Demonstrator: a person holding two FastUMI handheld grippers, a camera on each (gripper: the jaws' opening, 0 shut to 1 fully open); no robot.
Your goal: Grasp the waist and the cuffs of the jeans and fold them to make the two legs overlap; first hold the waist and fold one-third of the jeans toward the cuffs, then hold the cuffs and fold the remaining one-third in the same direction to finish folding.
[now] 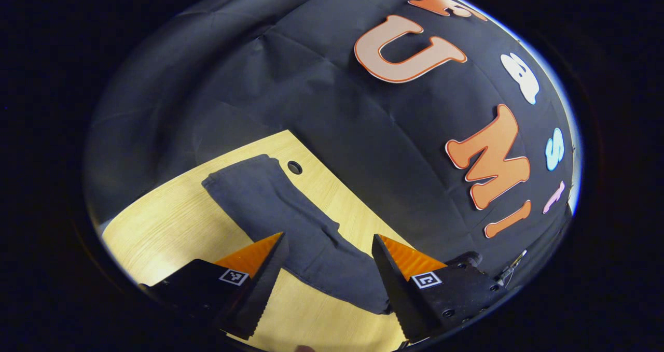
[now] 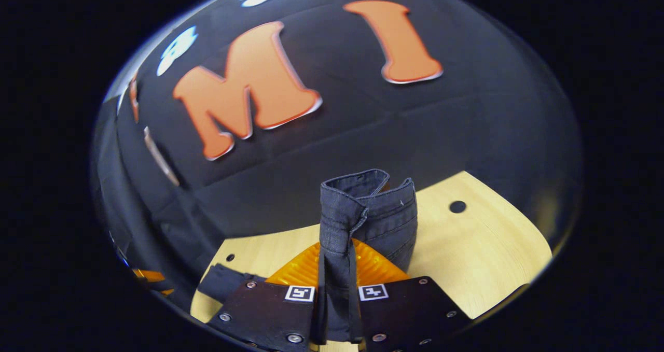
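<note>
Two cameras, two accounts of the same dark blue denim jeans (image 1: 290,227). Your left gripper view takes in a long stretch of them lying flat and diagonal across the pale wooden table (image 1: 171,222), one end near a small round hole (image 1: 294,167) in the tabletop. Your left gripper (image 1: 328,248) hovers above that cloth with its fingers spread wide and nothing between them; the denim passes beneath the gap, and you touch none of it. Your right gripper view offers the close-up instead: your right gripper (image 2: 337,269) has its fingers closed tight on a bunched, stitched hem of the jeans, which stands up from the grip in an upright fold, lifted above the table's far edge.
</note>
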